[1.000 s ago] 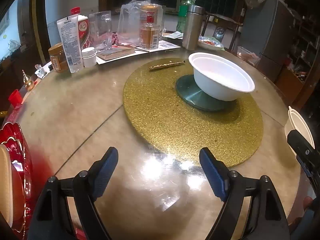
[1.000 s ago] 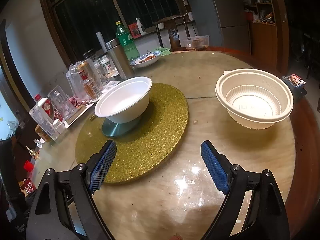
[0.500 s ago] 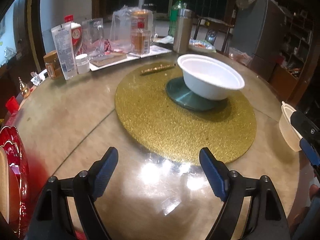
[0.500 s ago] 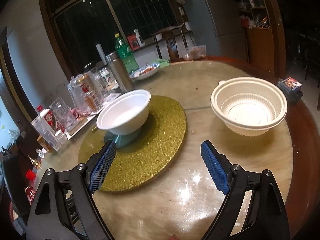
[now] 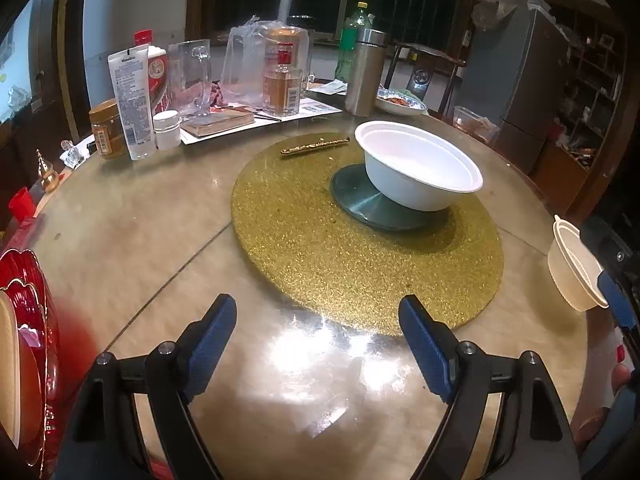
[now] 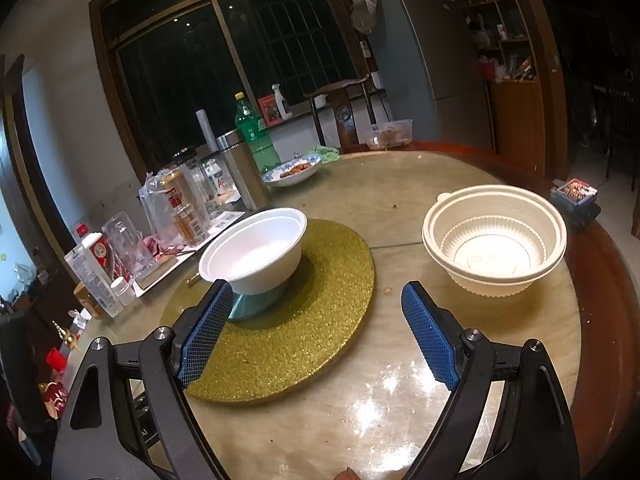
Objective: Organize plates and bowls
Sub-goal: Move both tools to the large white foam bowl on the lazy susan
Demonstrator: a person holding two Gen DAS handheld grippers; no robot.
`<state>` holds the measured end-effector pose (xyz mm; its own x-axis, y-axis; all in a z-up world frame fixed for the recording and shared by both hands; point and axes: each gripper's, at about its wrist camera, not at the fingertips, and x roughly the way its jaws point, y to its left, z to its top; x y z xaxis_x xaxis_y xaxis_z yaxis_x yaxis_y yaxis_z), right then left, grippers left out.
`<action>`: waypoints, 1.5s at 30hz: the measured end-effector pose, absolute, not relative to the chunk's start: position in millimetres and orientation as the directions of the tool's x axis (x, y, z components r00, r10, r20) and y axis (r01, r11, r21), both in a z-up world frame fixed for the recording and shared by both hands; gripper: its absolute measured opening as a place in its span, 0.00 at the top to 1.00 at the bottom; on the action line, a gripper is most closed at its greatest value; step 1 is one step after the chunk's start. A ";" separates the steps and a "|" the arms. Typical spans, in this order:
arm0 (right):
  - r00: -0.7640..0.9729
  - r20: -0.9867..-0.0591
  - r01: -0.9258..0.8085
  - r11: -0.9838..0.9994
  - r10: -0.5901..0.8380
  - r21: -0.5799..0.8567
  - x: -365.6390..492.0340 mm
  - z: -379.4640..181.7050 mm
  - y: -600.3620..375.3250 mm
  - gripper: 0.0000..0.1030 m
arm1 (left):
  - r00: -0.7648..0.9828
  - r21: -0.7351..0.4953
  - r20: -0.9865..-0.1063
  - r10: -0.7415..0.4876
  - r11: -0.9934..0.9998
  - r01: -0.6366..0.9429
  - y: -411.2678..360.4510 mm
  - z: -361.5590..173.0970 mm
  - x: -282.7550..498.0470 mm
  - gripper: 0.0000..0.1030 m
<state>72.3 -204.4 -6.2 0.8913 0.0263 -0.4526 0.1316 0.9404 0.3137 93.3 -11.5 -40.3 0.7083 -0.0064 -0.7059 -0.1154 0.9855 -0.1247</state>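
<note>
A white bowl (image 5: 420, 170) (image 6: 256, 250) rests on a dark green disc at the centre of a gold glitter turntable (image 5: 360, 256) (image 6: 304, 320). A cream ribbed bowl (image 6: 494, 244) (image 5: 572, 272) stands on the table to the right. A red plate (image 5: 28, 320) with a pale plate on it lies at the left edge in the left wrist view. My left gripper (image 5: 316, 332) hangs open over bare table in front of the turntable. My right gripper (image 6: 316, 320) is open too, short of both bowls, nothing between its fingers.
Bottles, a steel flask (image 5: 365, 72), a glass mug, tubes and jars crowd the far left of the round table (image 5: 140, 232). A blue-rimmed dish of food (image 6: 294, 170) and a clear tub sit at the back. A small box lies at the right rim.
Both views have tilted upward a little, so the bowls sit lower in frame. In the left wrist view the cream bowl shows more at the right edge. Jaws unchanged.
</note>
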 end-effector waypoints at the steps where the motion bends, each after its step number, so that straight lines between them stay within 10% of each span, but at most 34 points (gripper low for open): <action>1: 0.894 -0.447 0.133 0.941 0.022 0.312 71.5 -5.9 -204.7 0.15 | 0.710 -0.120 -0.704 -0.004 0.986 -0.114 -12.2 -40.2 93.1 0.19; 45: 0.887 -0.436 0.098 0.863 0.150 0.495 73.0 -13.7 -230.1 0.15 | 0.691 -0.195 -0.722 -0.042 0.970 -0.146 -40.7 -19.5 147.5 0.19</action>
<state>73.0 -230.1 -13.7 0.8872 0.1499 -0.4363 0.0976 0.8634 0.4950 147.5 -40.7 -19.5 0.6906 -0.0415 -0.7220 -0.1461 0.9698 -0.1955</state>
